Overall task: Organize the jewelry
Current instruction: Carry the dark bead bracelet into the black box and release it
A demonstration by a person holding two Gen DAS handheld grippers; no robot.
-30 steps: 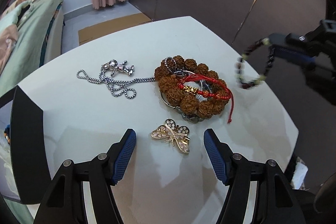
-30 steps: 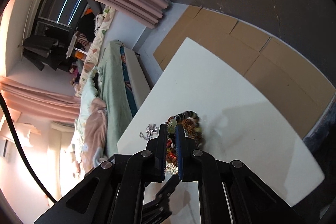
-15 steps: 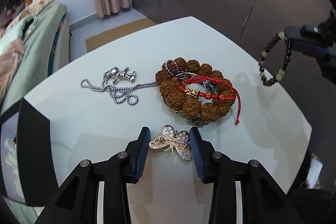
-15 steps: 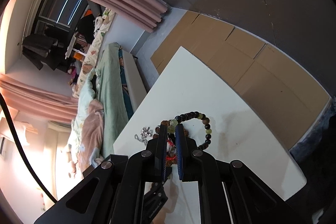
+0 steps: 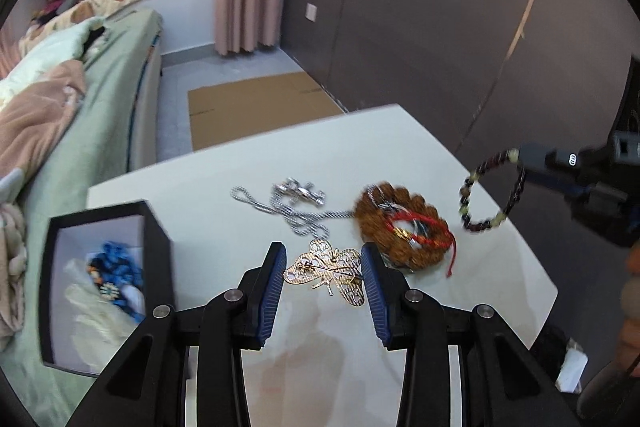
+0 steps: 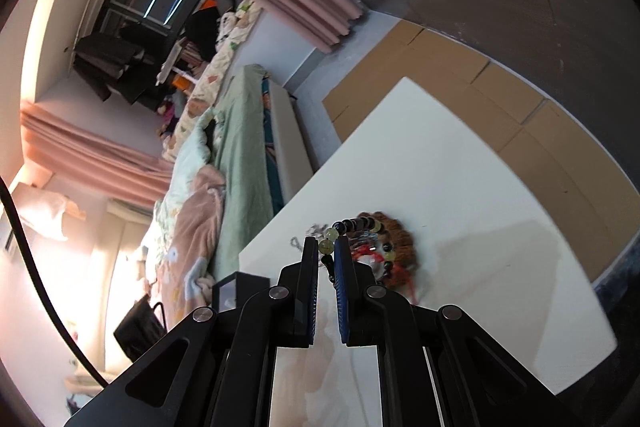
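Note:
My left gripper is shut on a gold butterfly brooch and holds it just above the white table. My right gripper is shut on a dark and pale beaded bracelet, which hangs in the air at the right of the left wrist view. On the table lie a silver chain with a pendant and a pile of brown seed beads with a red cord bracelet. An open black jewelry box stands at the table's left edge, with blue and pale items inside.
A bed with green and pink bedding runs along the table's left side. Cardboard sheets lie on the floor beyond the table. A dark wall stands behind. The table's right edge is close to my right gripper.
My left gripper closed on the butterfly brooch and lifted it, tilting the view toward the box. My right gripper kept hold of the beaded bracelet and drifted slightly.

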